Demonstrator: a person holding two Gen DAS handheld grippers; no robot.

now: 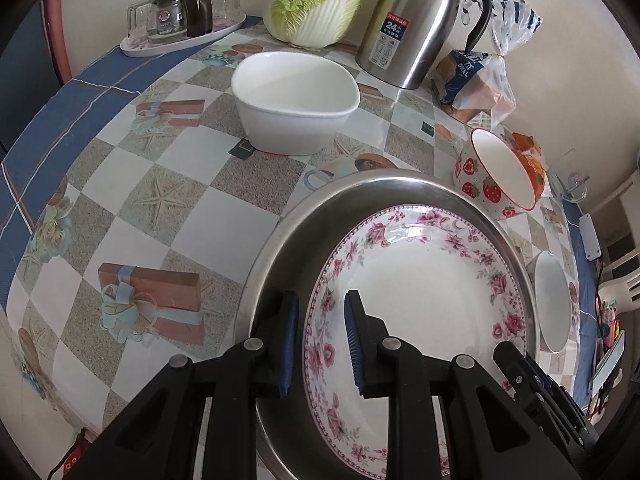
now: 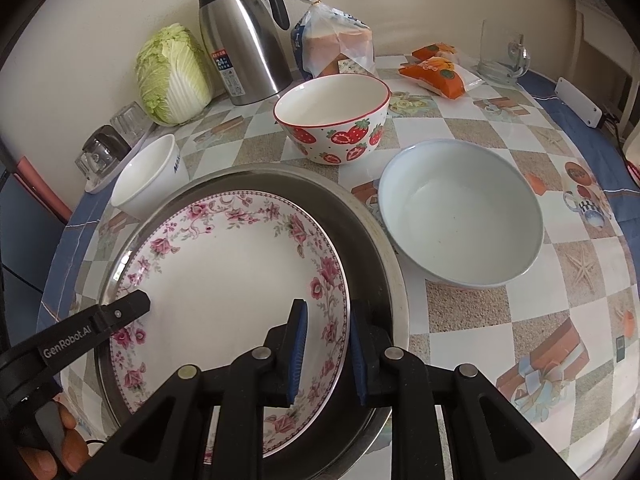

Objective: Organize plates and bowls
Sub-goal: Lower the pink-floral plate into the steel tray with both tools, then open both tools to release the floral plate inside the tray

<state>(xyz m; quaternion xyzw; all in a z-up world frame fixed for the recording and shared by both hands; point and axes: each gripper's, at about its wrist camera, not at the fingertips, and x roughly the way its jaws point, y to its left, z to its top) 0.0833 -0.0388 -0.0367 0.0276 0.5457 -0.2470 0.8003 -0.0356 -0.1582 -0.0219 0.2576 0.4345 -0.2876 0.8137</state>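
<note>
Steel thermos jug (image 2: 244,46) with black handle and blue label stands at the back by the wall. Napa cabbage (image 2: 172,76) just left of it, leaning on the wall. Bagged sliced bread (image 2: 338,46) right of the jug, tied at the top. Orange snack packets (image 2: 438,70) lie further right, glass mug (image 2: 502,54) beyond them. White tray (image 1: 182,42) at far left carries upturned glasses and a small glass pot with dark handle (image 1: 182,12). White power strip (image 2: 578,102) on the right table edge. Checked patterned tablecloth (image 1: 160,200), blue border.
</note>
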